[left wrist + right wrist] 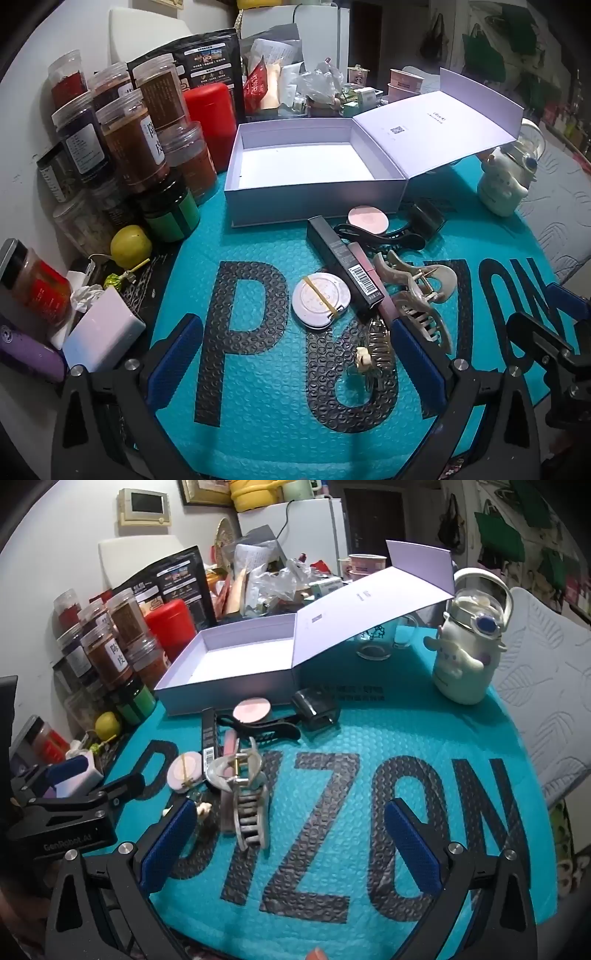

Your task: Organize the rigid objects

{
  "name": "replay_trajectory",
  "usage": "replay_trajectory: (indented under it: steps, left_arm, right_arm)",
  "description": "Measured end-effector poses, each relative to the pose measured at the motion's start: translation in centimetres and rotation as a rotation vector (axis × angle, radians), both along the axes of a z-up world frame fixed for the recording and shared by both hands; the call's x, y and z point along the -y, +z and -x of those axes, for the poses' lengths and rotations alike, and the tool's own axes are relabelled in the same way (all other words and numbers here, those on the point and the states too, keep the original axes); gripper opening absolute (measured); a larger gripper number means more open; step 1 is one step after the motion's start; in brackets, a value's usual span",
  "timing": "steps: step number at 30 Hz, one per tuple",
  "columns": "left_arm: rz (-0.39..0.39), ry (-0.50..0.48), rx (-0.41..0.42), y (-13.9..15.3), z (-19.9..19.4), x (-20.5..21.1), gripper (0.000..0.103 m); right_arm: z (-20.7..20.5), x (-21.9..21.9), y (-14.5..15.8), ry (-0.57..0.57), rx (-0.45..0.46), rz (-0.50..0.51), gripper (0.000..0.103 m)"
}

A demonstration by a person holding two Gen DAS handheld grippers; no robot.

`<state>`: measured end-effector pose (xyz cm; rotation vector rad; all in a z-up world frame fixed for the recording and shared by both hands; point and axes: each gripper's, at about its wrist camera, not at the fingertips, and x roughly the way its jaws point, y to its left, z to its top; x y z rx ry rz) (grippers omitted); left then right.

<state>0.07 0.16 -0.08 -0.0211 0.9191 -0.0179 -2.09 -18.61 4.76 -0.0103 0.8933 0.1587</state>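
A: Tongs' state? Items where?

B: Left gripper [291, 354] and right gripper [291, 843] were both spread wide, nothing held. Hair claw [243, 805] was seen just ahead of right tongs, by its left pad; compact [320, 301] and black tube [343, 258] ahead of left tongs.

A: Why grouped there?

B: Prob. staged for the open box [314, 192] beyond, lid flipped back for loading.

A: Surface, room?

B: Teal bubble mailer [332, 904] was laid over a cluttered table; jars [129, 147] stacked far left, fridge behind.

Right tongs [291, 834] gape (nothing between) near hair claw [243, 797].
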Motion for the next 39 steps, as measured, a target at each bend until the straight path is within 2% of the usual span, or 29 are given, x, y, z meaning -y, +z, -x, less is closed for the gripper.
replay_trajectory:
  steps: [2,8,39]
  left_arm:
    - [0.012,-0.009,-0.010,0.0,-0.3,-0.4,0.103]
    - [-0.037,-0.004,0.028,0.2,-0.1,0.5,0.103]
    - [-0.013,-0.019,0.022,0.4,0.2,0.5,0.103]
  right_arm:
    - [0.0,0.0,0.0,-0.001,0.000,0.001,0.103]
    - [-0.1,0.0,0.2,0.000,0.001,-0.004,0.103]
    - [0.3,0.2,0.4,-0.021,0.007,0.019,0.103]
